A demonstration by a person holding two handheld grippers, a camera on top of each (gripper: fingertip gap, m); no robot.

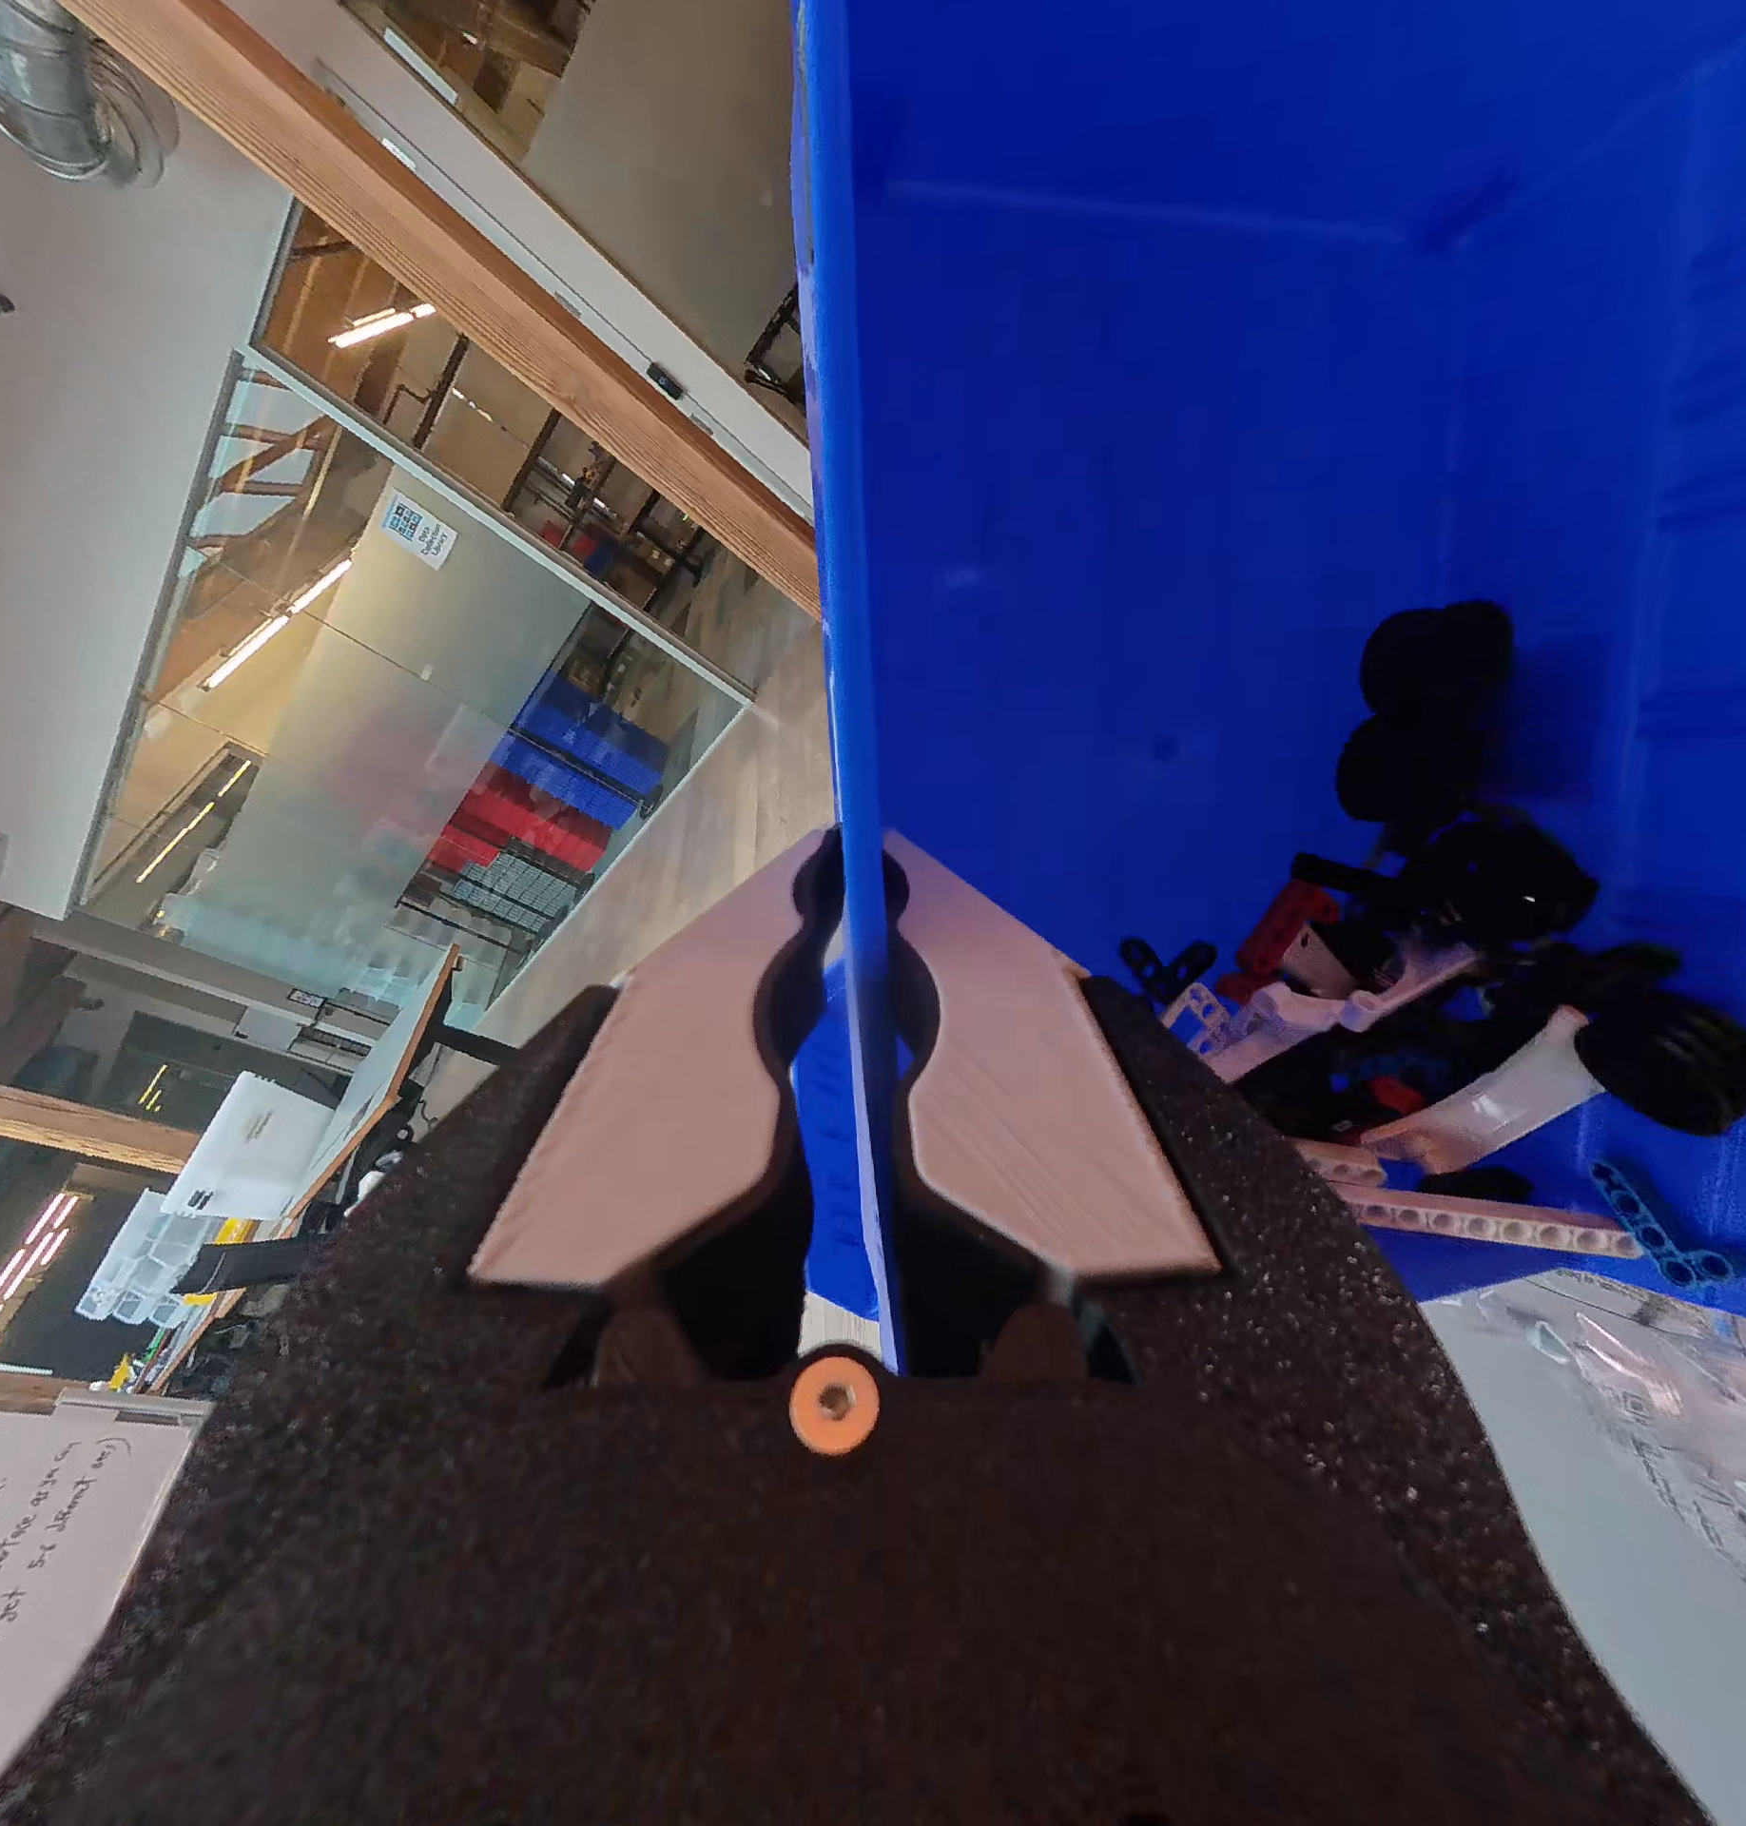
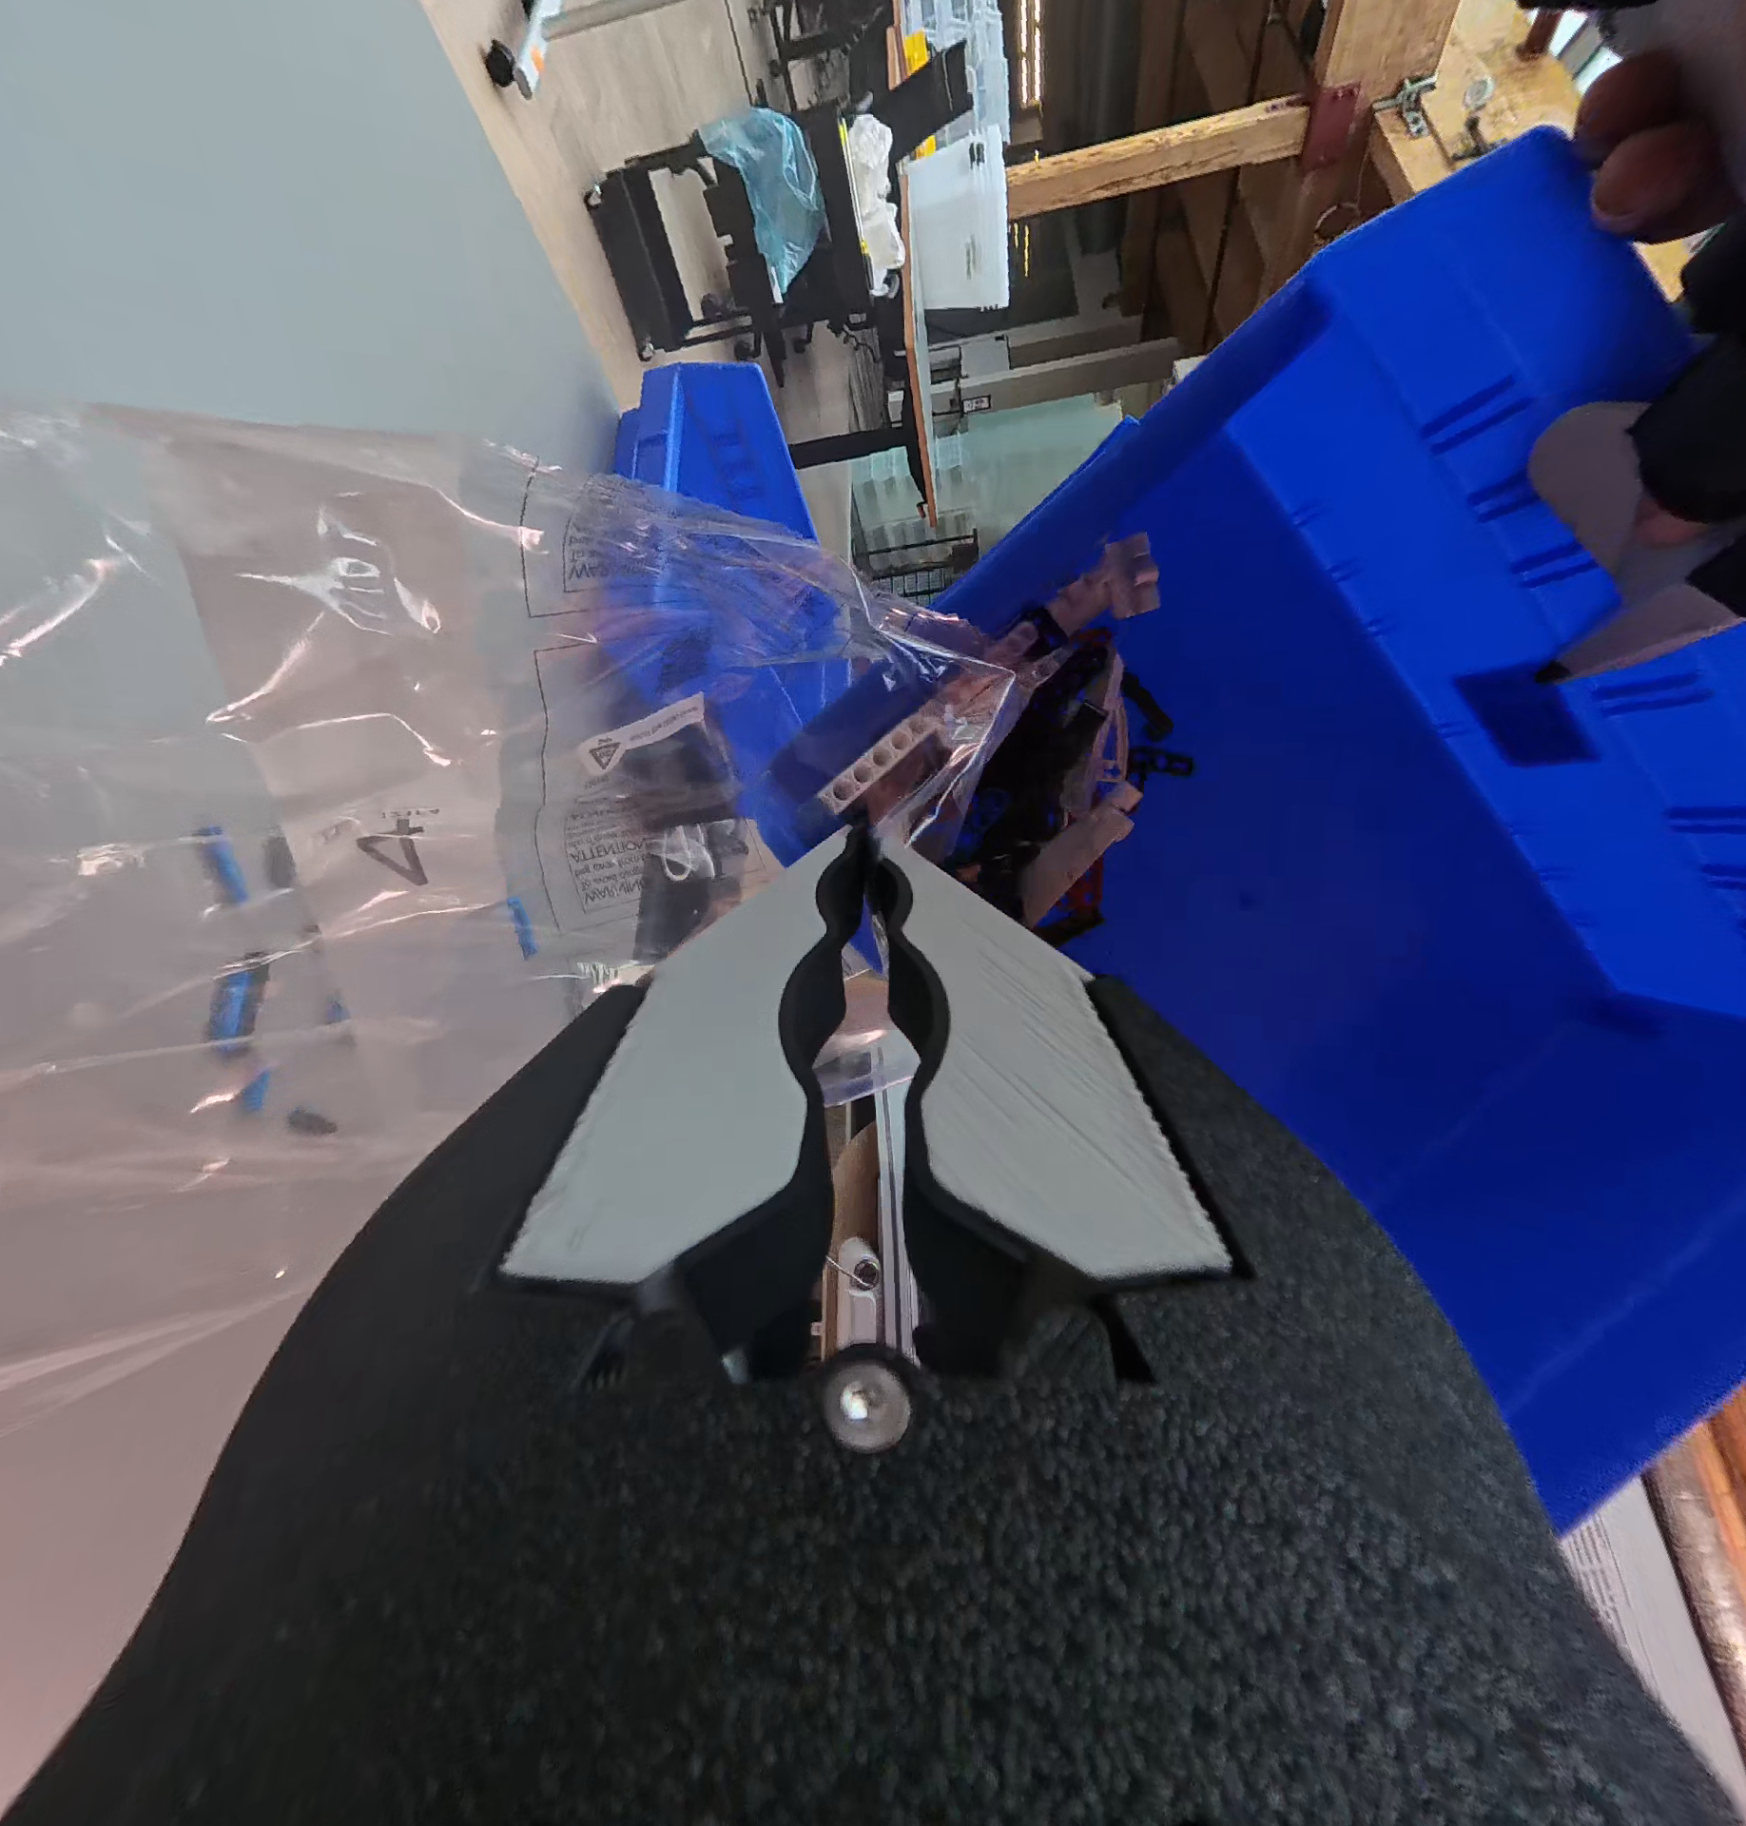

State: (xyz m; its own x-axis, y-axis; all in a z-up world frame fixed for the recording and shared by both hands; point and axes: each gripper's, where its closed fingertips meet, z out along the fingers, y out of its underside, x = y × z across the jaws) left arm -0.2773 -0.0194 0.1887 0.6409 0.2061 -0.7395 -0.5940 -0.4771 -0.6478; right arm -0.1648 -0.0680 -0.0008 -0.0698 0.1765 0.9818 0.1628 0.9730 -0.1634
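My left gripper (image 1: 857, 870) is shut on the thin wall of a blue plastic bin (image 1: 1195, 494), which is tipped on its side. Building-toy parts (image 1: 1442, 998), with black wheels and white and blue beams, are piled in the bin's low corner. My right gripper (image 2: 864, 860) is shut on the edge of a clear plastic bag (image 2: 375, 751) at its mouth. The bag holds a few small blue and black parts. The same tilted blue bin (image 2: 1393, 790) shows in the right wrist view with its open end at the bag's mouth, and a white holed beam (image 2: 879, 766) lies just inside the bag.
A second blue bin (image 2: 721, 445) lies behind the bag. A hand (image 2: 1659, 168) and the other gripper show at the bin's far rim. Clear plastic (image 1: 1640, 1383) lies on the white tabletop (image 1: 1640, 1630). Desks, shelves and stacked crates (image 1: 553, 800) stand in the background. My hands' fingertips stand some 25 cm from each other.
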